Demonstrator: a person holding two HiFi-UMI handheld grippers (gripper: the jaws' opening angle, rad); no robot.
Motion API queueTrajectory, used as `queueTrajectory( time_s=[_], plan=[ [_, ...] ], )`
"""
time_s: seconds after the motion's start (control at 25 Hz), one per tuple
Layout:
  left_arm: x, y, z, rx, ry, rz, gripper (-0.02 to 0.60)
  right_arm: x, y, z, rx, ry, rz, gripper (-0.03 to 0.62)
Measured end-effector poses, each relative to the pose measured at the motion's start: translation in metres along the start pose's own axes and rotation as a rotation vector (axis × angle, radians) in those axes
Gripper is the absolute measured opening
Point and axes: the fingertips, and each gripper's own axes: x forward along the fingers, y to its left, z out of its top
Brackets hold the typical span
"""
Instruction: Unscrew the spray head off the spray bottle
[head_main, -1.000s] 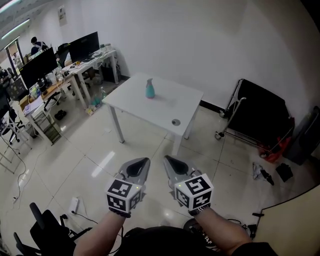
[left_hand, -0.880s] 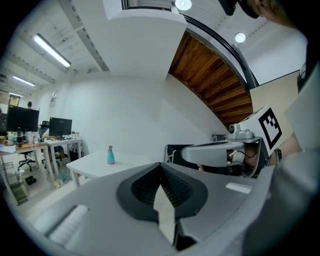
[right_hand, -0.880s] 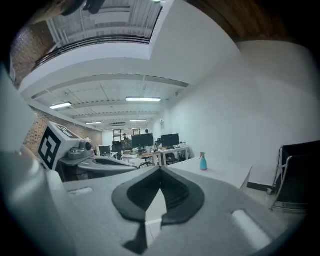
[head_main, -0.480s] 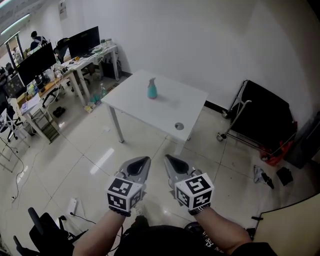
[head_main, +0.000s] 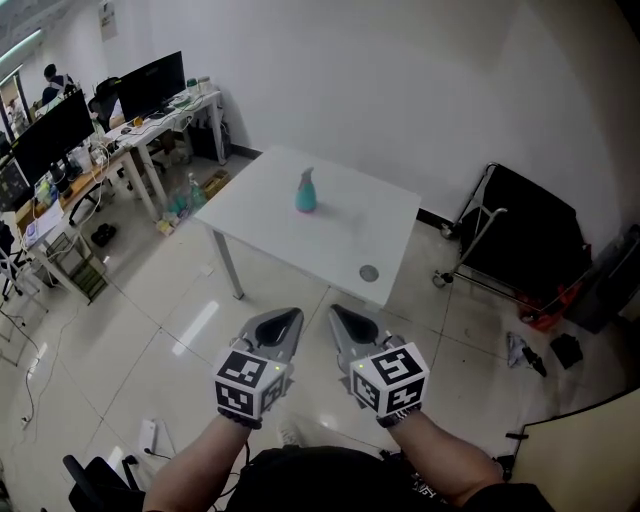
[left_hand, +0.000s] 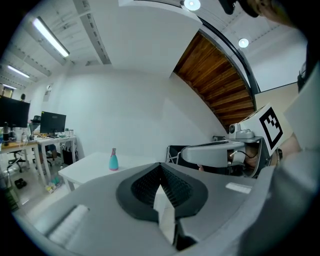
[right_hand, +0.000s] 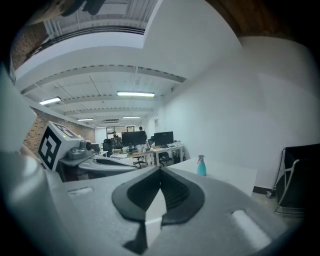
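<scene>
A teal spray bottle (head_main: 306, 193) with a pale spray head stands upright on a white table (head_main: 340, 240), well ahead of me across the floor. It also shows small in the left gripper view as the bottle (left_hand: 113, 161) and in the right gripper view as the bottle (right_hand: 201, 166). My left gripper (head_main: 288, 318) and right gripper (head_main: 338, 317) are held side by side low in the head view, far short of the table. Both are shut with nothing between the jaws.
A round cable hole (head_main: 369, 272) sits near the table's near right corner. Desks with monitors (head_main: 150, 90) line the left wall. A black cart (head_main: 520, 240) stands at the right, with small items (head_main: 525, 350) on the floor beside it.
The table and bottle have drifted closer and slightly right in the head view. The two grippers keep the same pose, both shut.
</scene>
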Motion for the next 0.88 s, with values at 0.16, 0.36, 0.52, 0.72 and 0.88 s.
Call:
queueTrajectory(
  time_s=[0.16,0.36,0.52,0.72,0.88],
  plan=[
    [0.010,0.033,0.009,0.000,-0.007,-0.024,0.015,0.034,-0.002,0.008,-0.003,0.006,-0.024,-0.009],
    [0.020,0.068,0.016,0.006,-0.008,-0.046,0.015,0.069,0.000,0.018,-0.007,-0.002,-0.044,-0.009],
    [0.024,0.086,0.019,0.004,-0.013,-0.055,0.015,0.087,0.002,0.021,-0.012,0.001,-0.053,-0.009],
    [0.035,0.100,0.019,-0.002,-0.006,-0.054,0.015,0.102,-0.008,0.026,-0.015,0.001,-0.055,-0.009],
    [0.046,0.113,0.017,-0.005,-0.002,-0.044,0.015,0.117,-0.014,0.023,-0.011,0.009,-0.043,-0.009]
  ],
)
